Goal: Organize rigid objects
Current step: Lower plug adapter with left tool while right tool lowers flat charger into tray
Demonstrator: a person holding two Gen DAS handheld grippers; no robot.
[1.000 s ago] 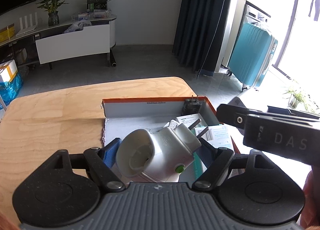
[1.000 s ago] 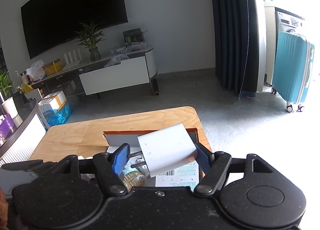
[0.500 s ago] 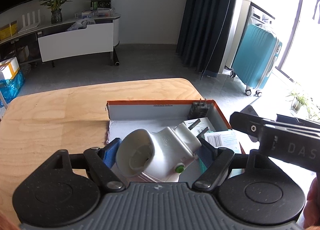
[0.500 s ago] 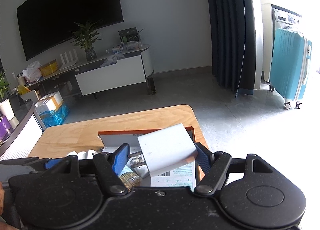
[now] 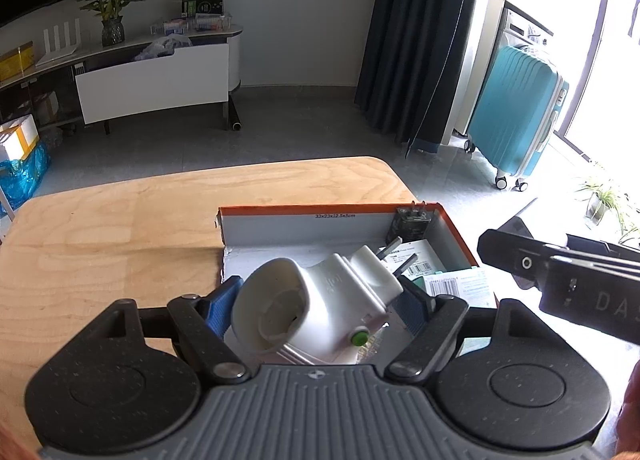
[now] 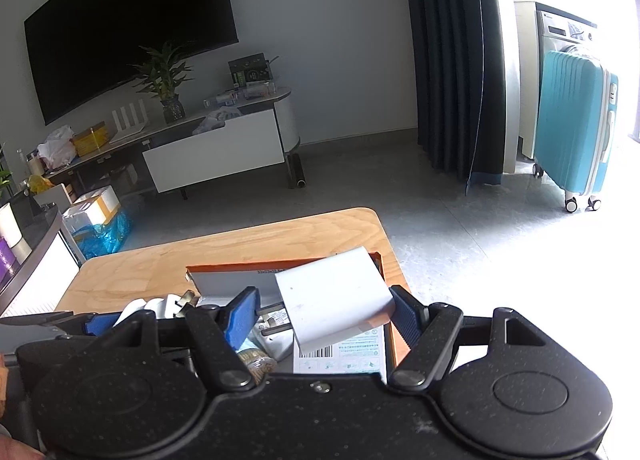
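My left gripper [image 5: 320, 300] is shut on a white plug adapter [image 5: 316, 304] with a green button, held above an orange-rimmed cardboard box [image 5: 320, 208] on the wooden table [image 5: 100, 244]. Its prongs point toward the box's far right corner. My right gripper [image 6: 326, 310] is shut on a white rectangular charger block [image 6: 332, 296], held above the same box [image 6: 224, 268]. The right gripper's body shows at the right of the left wrist view [image 5: 568, 280].
In the box lie a black plug [image 5: 412, 221], barcoded paper packets [image 5: 456, 284] and a small yellowish item [image 6: 254, 360]. Past the table's far edge are grey floor, a TV cabinet [image 5: 152, 83], a dark curtain [image 5: 412, 39] and a teal suitcase [image 5: 516, 115].
Both grippers have drawn back and up a little from the box, each still holding its object. The right gripper has shifted right in the left wrist view.
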